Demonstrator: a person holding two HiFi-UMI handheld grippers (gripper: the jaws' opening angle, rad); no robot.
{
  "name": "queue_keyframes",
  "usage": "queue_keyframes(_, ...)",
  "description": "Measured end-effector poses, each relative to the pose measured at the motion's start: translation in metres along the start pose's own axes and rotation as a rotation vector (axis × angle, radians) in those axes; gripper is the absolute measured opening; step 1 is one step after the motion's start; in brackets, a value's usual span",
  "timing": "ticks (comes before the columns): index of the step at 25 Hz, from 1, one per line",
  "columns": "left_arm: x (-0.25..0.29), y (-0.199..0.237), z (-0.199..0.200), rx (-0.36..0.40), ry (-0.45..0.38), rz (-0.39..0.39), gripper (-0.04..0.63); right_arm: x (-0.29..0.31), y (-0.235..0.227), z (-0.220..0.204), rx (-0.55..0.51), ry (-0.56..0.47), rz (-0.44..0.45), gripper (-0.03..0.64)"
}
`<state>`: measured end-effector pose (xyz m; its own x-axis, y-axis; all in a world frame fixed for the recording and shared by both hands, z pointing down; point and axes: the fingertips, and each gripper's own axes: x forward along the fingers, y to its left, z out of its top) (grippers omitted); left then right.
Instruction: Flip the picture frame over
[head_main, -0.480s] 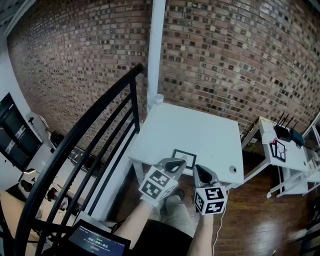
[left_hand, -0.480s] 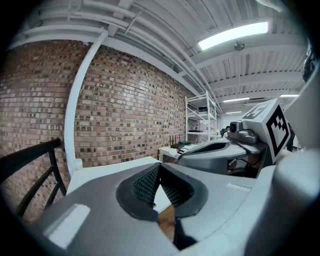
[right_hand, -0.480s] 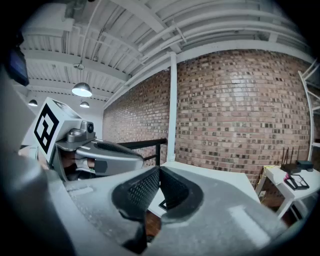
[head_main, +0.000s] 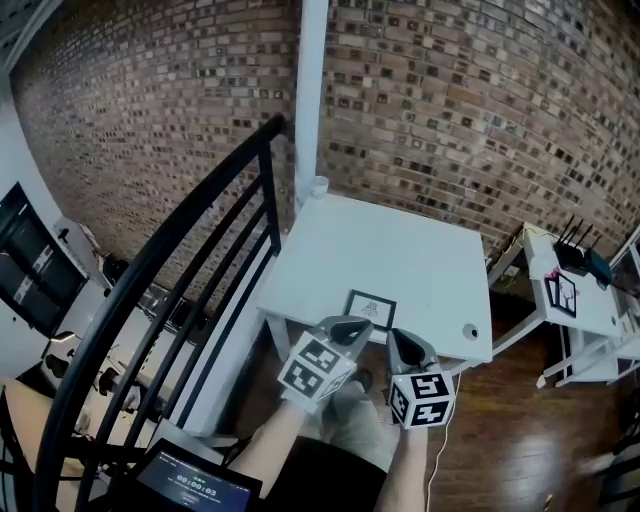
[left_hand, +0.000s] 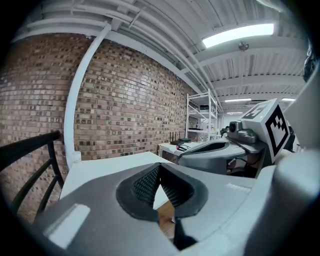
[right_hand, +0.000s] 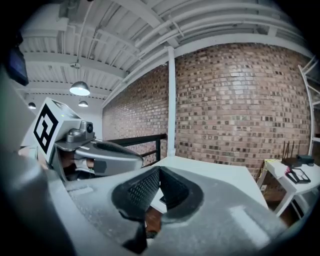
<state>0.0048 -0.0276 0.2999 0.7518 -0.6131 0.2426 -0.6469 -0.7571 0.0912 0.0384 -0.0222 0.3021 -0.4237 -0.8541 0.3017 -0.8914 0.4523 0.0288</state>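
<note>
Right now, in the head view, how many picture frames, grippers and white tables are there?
Picture frame: 1
Grippers: 2, the left gripper and the right gripper
White tables: 2, the near table and the side table
Total: 5

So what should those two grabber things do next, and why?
Probably open the jaws and ease forward toward the picture frame. The left gripper and right gripper are both shut and empty, held just short of the table's near edge, where the frame lies flat and untouched.
</note>
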Motion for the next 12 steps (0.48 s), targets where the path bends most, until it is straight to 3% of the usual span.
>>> queue_keyframes(12, 0.012, 0.009, -0.02, -0.038, 0.031, 0.0, 0.017, 0.017, -0.003, -0.02, 0.015, 0.05, 0.016, -0.008)
